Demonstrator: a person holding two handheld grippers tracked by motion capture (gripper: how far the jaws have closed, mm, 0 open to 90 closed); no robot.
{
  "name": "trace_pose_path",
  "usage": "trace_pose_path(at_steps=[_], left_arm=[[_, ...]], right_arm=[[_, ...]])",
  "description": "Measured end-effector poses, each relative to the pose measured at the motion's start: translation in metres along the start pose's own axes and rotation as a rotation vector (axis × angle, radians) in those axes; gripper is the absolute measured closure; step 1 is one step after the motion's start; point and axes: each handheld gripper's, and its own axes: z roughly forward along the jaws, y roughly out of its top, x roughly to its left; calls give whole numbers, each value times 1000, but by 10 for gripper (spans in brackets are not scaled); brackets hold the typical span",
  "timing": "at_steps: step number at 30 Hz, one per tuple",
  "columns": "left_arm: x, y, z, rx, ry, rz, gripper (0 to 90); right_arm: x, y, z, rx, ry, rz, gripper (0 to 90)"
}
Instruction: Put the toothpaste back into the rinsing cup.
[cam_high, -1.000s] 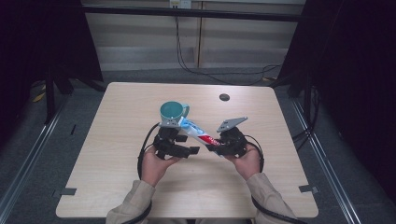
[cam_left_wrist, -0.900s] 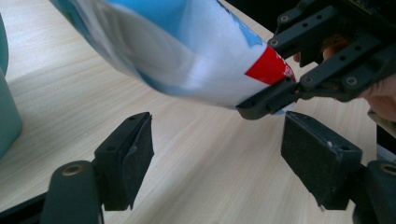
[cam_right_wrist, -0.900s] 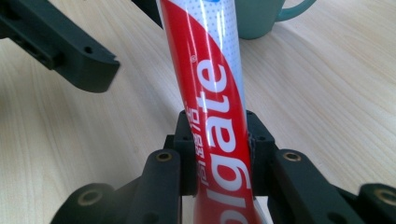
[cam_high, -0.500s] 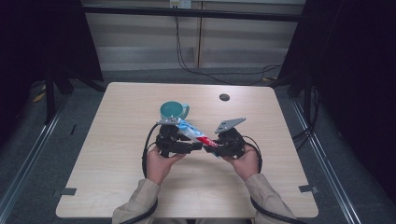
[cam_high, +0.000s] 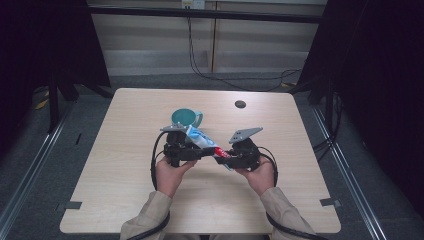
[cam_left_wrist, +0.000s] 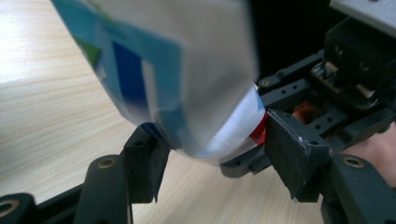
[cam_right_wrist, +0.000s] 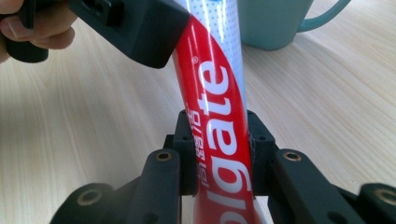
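Light wood desk (cam_high: 115, 200), rounded corners, pale grain running lengthwise. Teal mug (cam_high: 184, 118) upright near the centre, handle turned toward the right edge; in the right gripper view the mug's body (cam_right_wrist: 275, 21) stands on the far side. Small dark round spot (cam_high: 240, 104) on the desk toward the far right. Black cables (cam_high: 210, 75) trail across grey floor beyond the far edge. Dark curtains (cam_high: 385, 75) flank both sides.
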Motion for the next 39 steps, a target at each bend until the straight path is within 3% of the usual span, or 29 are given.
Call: trace_pose_path(at_steps=[12, 19, 21, 26, 30, 32, 33, 34, 36, 38, 39], left_arm=[[3, 3, -6, -97, -78, -87, 505], [0, 6, -9, -101, -74, -52, 641], [-1, 7, -9, -102, -74, -50, 641], [-1, 7, -8, -120, -79, -67, 528], [-4, 9, -7, -123, -65, -53, 459], [-3, 8, -7, -134, -64, -59, 486], [-2, 7, -5, -151, -86, -92, 489], [-2, 7, -5, -151, -86, -92, 514], [-2, 7, -6, -159, -101, -82, 551], [-4, 8, -8, -150, -95, -55, 631], [-8, 10, -11, -148, -84, -34, 707]], right_arm=[[2, 2, 2, -50, 53, 36, 719], [3, 3, 5, -73, 83, 66, 701], [3, 3, 5, -75, 82, 66, 701], [2, 4, 3, -85, 88, 70, 720], [3, 6, 3, -89, 98, 66, 720], [5, 7, 3, -86, 98, 57, 719], [5, 7, 4, -92, 108, 63, 718], [5, 7, 4, -92, 108, 63, 718], [7, 8, 4, -98, 100, 56, 717], [6, 7, 4, -107, 125, 73, 694], [7, 7, 5, -120, 121, 71, 613]])
